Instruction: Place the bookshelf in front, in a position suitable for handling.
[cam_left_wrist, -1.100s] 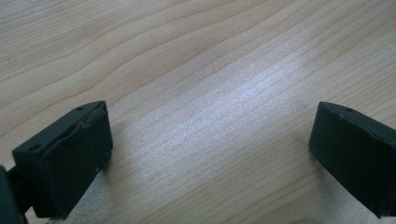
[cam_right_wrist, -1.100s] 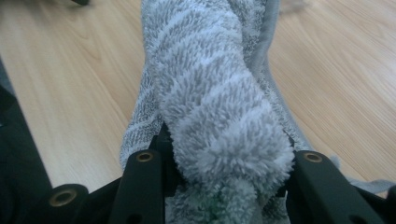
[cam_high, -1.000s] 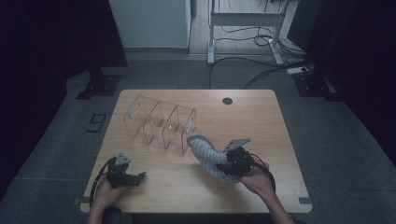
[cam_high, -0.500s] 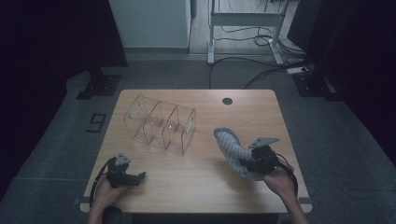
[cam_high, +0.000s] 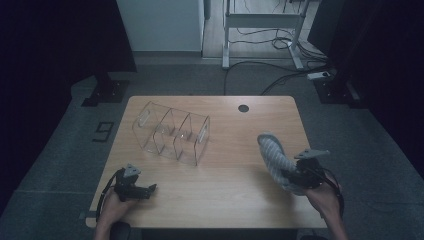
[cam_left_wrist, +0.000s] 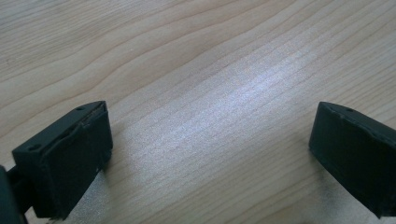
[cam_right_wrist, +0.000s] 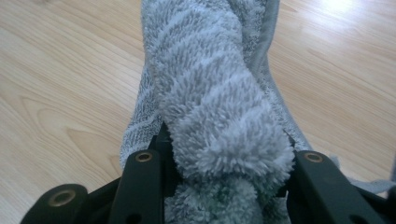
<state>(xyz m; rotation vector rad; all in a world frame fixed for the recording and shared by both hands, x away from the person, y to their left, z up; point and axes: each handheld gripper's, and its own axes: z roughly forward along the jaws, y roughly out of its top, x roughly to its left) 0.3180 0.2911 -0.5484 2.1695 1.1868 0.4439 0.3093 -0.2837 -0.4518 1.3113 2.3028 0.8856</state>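
Right gripper (cam_high: 294, 176), lower right of the high view: clamped on a rolled grey striped towel (cam_high: 274, 159), fluffy roll bulging between both jaws in the right gripper view, above the wooden table (cam_high: 235, 190). Left gripper (cam_high: 150, 188), lower left: jaws wide apart over bare wood, holding nothing. Clear three-compartment organizer (cam_high: 172, 132), upper left of the tabletop: well apart from the towel, apparently nothing inside.

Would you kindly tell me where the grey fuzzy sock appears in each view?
High view: the sock is at lower right, clamped in the right gripper.
Left gripper view: not in it.
Right gripper view: centre, sock rising between the black jaws.
Shared landmark: the wooden table.
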